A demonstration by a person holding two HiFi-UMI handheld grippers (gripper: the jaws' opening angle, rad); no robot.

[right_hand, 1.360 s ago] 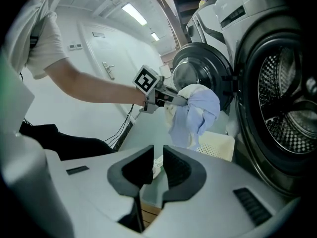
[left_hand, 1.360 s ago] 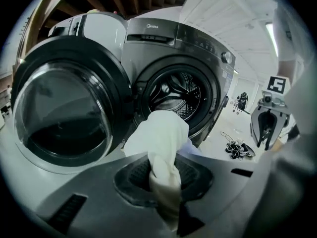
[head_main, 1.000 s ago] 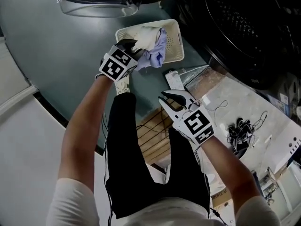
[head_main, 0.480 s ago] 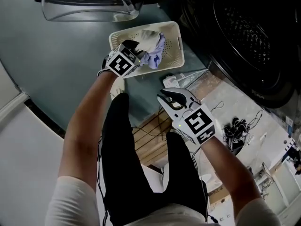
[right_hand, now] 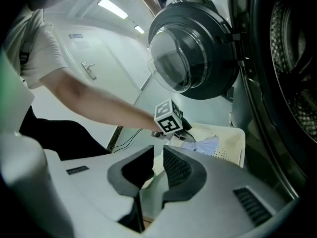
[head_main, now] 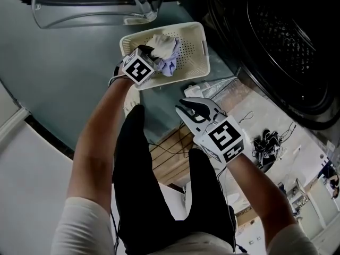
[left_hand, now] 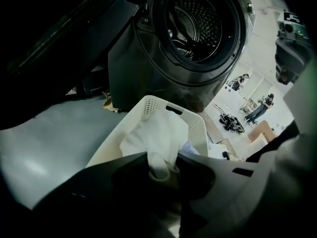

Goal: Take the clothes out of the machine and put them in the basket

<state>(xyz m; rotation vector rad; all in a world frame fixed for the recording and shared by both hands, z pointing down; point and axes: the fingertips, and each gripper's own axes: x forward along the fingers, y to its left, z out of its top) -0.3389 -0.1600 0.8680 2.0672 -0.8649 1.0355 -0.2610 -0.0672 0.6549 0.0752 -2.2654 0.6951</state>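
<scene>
A white cloth [head_main: 164, 44] hangs down into the cream basket [head_main: 199, 33] on the floor, over a lilac garment [head_main: 169, 65]. My left gripper [head_main: 154, 54] hovers low over the basket's near-left corner. Its jaws are opening, with a fold of the white cloth [left_hand: 158, 133] still pinched between them [left_hand: 163, 165]. My right gripper [head_main: 183, 109] hangs nearer me, right of the basket. Its jaws stand a narrow slit apart with nothing between them [right_hand: 158, 152]. The machine's dark drum [head_main: 287, 36] gapes at the upper right; I see no clothes in the drum [left_hand: 198, 19].
The machine's round glass door [head_main: 79, 9] is swung open beyond the basket. A wooden pallet [head_main: 170, 147] and loose cables [head_main: 268, 145] lie on the floor to the right. The person's legs in black fill the lower middle.
My left gripper has sunk into the basket with the white cloth, which now lies lower inside. The right gripper has dropped slightly.
</scene>
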